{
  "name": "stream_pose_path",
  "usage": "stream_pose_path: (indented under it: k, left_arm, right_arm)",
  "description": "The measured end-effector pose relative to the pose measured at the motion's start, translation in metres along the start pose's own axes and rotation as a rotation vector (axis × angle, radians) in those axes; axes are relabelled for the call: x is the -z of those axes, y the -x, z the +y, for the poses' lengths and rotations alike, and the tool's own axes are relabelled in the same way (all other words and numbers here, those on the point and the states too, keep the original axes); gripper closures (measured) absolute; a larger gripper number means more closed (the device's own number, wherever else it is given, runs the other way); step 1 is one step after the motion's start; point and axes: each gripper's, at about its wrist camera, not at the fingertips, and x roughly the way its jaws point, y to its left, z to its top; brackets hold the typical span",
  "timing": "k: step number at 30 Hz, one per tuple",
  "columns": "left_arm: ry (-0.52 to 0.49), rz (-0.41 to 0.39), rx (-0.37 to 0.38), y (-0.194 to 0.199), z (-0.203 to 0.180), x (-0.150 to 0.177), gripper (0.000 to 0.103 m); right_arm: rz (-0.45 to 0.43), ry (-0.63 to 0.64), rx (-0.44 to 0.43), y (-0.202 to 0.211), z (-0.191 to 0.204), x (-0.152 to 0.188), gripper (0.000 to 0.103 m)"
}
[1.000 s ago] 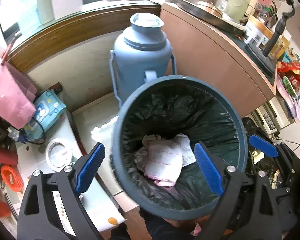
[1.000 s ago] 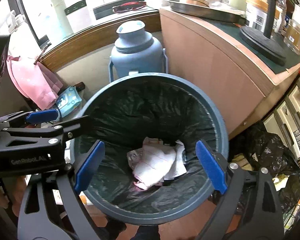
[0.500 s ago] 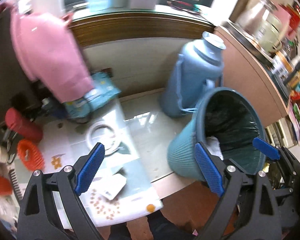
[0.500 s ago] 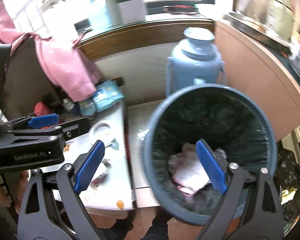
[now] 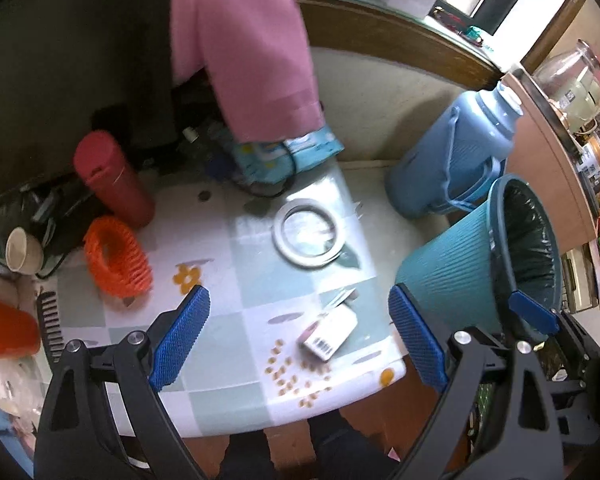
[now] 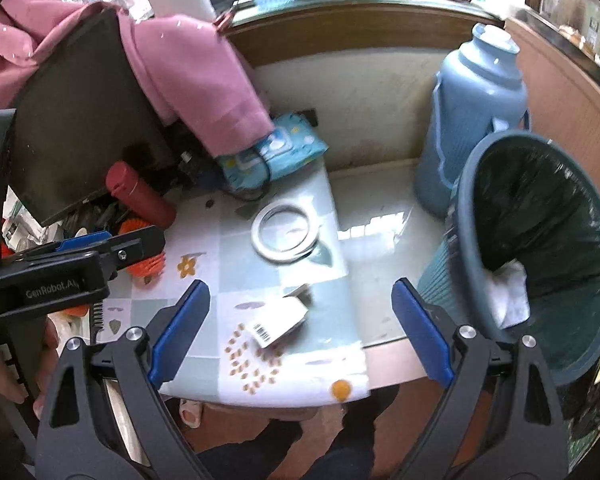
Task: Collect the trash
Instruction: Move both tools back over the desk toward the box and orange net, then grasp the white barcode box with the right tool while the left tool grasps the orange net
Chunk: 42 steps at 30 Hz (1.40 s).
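A small white packet with a barcode (image 5: pixel 327 334) lies near the table's front edge, also in the right wrist view (image 6: pixel 278 322). Several small tan crumbs (image 5: pixel 292 378) are scattered beside it, also in the right wrist view (image 6: pixel 250 362). A teal trash bin (image 5: pixel 496 256) with a black liner stands right of the table; in the right wrist view (image 6: pixel 540 248) white tissue (image 6: pixel 506 290) lies inside it. My left gripper (image 5: pixel 298 338) is open and empty above the packet. My right gripper (image 6: pixel 300 334) is open and empty above the same spot.
On the table (image 5: pixel 228 248) are a white ring (image 5: pixel 308 232), an orange coil (image 5: pixel 116 256), a red flask (image 5: pixel 112 180), a paper cup (image 5: pixel 22 244), an orange cup (image 5: pixel 2 326) and a black comb (image 5: pixel 52 326). A blue jug (image 5: pixel 452 160) stands behind the bin. A pink cloth (image 5: pixel 244 40) hangs over the back.
Both grippers have swung left, away from above the bin, and now look down on the table's front edge. Both stay open and empty.
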Motion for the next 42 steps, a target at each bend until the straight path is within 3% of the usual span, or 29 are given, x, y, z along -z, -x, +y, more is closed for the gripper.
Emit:
stream_pose_path:
  k: [14, 24, 30, 37, 42]
  left_arm:
    - [-0.062, 0.079, 0.023, -0.028, 0.066, 0.016, 0.014]
    - [-0.056, 0.175, -0.005, -0.081, 0.075, 0.028, 0.014]
    - [-0.064, 0.209, -0.035, -0.115, 0.071, 0.018, 0.014]
    - [-0.061, 0.225, -0.054, -0.127, 0.068, 0.005, 0.014]
    - [-0.039, 0.24, -0.067, -0.13, 0.072, 0.006, 0.014]
  right_arm:
    - [0.059, -0.153, 0.048, -0.039, 0.041, 0.033, 0.012]
    - [0.145, -0.247, 0.094, -0.094, 0.021, 0.044, 0.012]
    - [0.219, -0.316, 0.098, -0.138, 0.01, 0.049, 0.012]
    - [0.242, -0.344, 0.094, -0.162, 0.008, 0.05, 0.012]
    - [0.277, -0.344, 0.072, -0.177, 0.009, 0.049, 0.03]
